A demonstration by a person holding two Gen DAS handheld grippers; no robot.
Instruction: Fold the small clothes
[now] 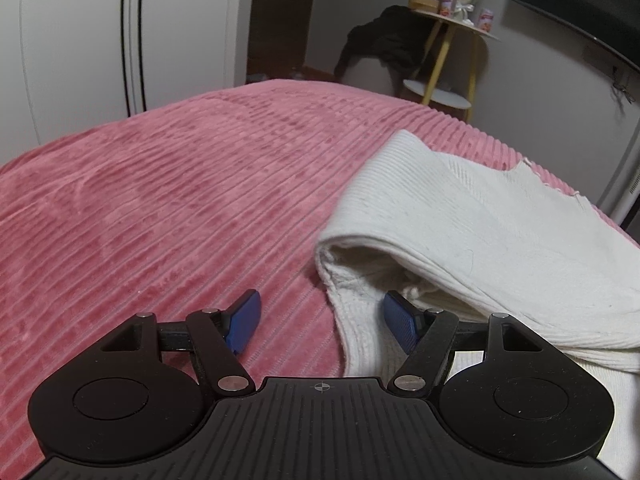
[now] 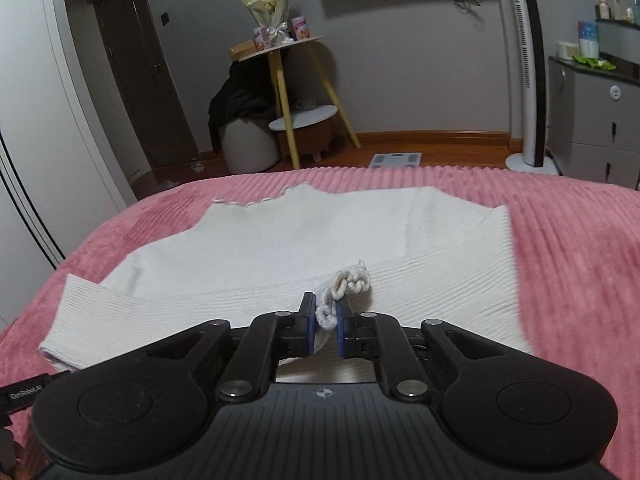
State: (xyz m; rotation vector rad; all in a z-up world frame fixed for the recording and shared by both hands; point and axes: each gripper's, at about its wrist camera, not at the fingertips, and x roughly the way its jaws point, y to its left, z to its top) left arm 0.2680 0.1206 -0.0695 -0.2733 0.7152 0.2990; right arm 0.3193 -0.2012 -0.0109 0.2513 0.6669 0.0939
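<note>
A white ribbed knit garment [image 2: 280,240] lies partly folded on the pink ribbed bedspread [image 2: 580,240]. In the right wrist view my right gripper [image 2: 325,312] is shut on the garment's scalloped crochet trim [image 2: 352,280], and a fold of fabric bunches between the blue pads. In the left wrist view the same garment [image 1: 460,208] lies to the right, its near edge folded over and hollow. My left gripper [image 1: 320,304] stands open at that edge. Its right finger [image 1: 400,320] is over the white knit, and its left finger [image 1: 244,316] is over the bare bedspread [image 1: 160,200].
Beyond the bed's far edge stand a yellow-legged side table [image 2: 288,80] with a bouquet and cans, a white stool with dark clothes [image 2: 240,104], a tower fan [image 2: 528,60] and a grey dresser [image 2: 592,120]. A scale [image 2: 396,159] lies on the floor. A white wardrobe [image 1: 80,40] is at left.
</note>
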